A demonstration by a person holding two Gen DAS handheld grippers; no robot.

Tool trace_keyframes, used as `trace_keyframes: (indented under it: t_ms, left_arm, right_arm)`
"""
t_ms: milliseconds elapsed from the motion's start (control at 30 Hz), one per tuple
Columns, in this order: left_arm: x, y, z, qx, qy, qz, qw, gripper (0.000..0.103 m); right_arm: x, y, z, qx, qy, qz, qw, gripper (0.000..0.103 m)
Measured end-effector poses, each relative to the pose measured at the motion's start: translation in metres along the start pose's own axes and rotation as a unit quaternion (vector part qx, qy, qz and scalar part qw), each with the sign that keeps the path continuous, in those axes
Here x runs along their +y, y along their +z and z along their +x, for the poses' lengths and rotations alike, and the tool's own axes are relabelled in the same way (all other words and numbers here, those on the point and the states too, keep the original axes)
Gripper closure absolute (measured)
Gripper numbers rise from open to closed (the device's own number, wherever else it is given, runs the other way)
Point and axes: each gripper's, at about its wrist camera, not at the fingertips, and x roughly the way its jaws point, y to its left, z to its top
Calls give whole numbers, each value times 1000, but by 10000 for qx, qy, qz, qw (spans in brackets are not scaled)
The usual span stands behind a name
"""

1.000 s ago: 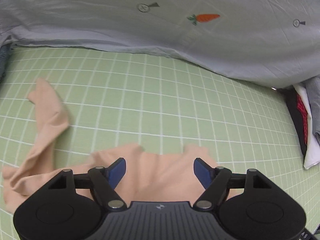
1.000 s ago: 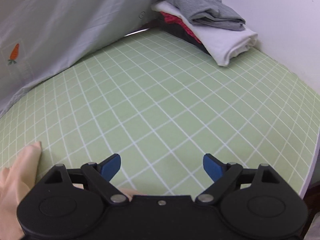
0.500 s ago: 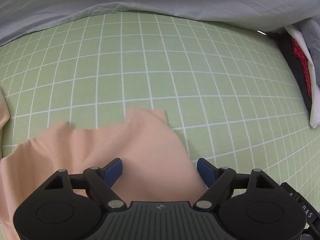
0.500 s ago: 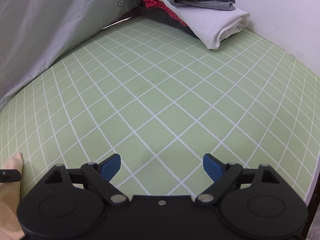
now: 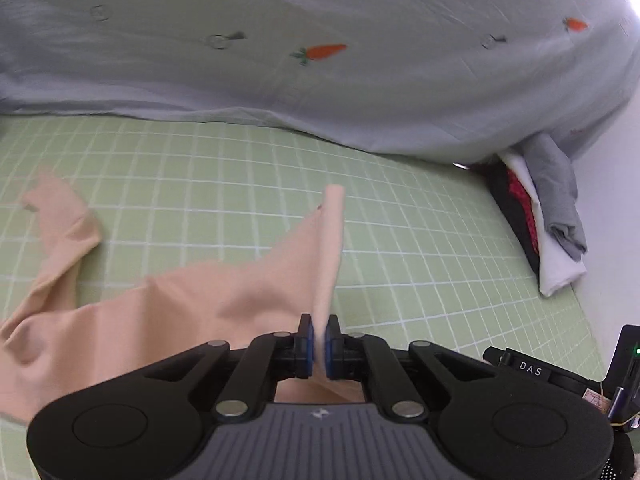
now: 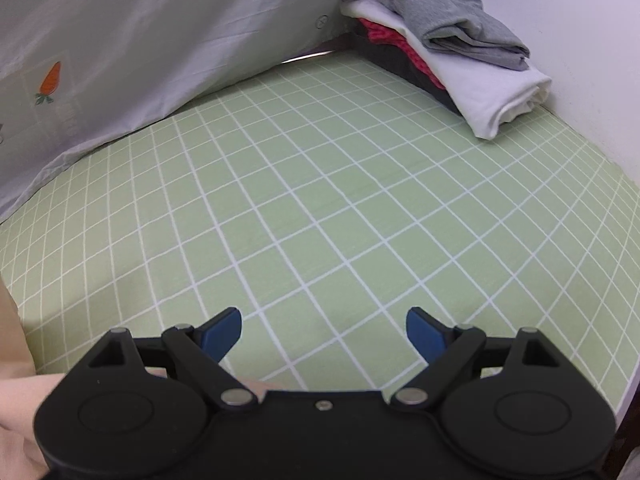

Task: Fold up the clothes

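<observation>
Green grid mat (image 6: 360,208), pale carrot-print sheet (image 5: 320,52), white wall (image 6: 580,20), perhaps painted.

You are in a home bedroom, working on a bed. Its surface is a green sheet (image 6: 360,200) with a white grid pattern. A pale blue quilt (image 5: 320,60), printed with small orange carrots (image 5: 320,52), is bunched along the far side. A plain white wall (image 6: 580,40) borders the bed on your right. Against that wall sits a stack of folded clothes (image 6: 460,64): grey on top, then white, red and black beneath. A peach garment (image 5: 180,300) lies spread on the sheet.
</observation>
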Motion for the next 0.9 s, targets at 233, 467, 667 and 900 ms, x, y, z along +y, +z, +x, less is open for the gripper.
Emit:
trace_keyframes:
  t_ms: [233, 467, 667, 900]
  left_arm:
    - [86, -38, -23, 201, 960, -1551, 9830, 96]
    - [101, -52, -21, 352, 1105, -1763, 9775, 86]
    - [101, -41, -32, 220, 1246, -1777, 9759, 79]
    - [133, -21, -62, -441, 1871, -2045, 9598, 56]
  right_arm:
    - [55, -2, -17, -113, 711, -782, 9943, 13]
    - [110, -3, -30, -55, 1579, -1343, 9783, 15]
    - [156, -9, -23, 593, 2447, -1273, 9594, 26]
    - [184, -21, -11, 1139, 2644, -1323, 9485, 34]
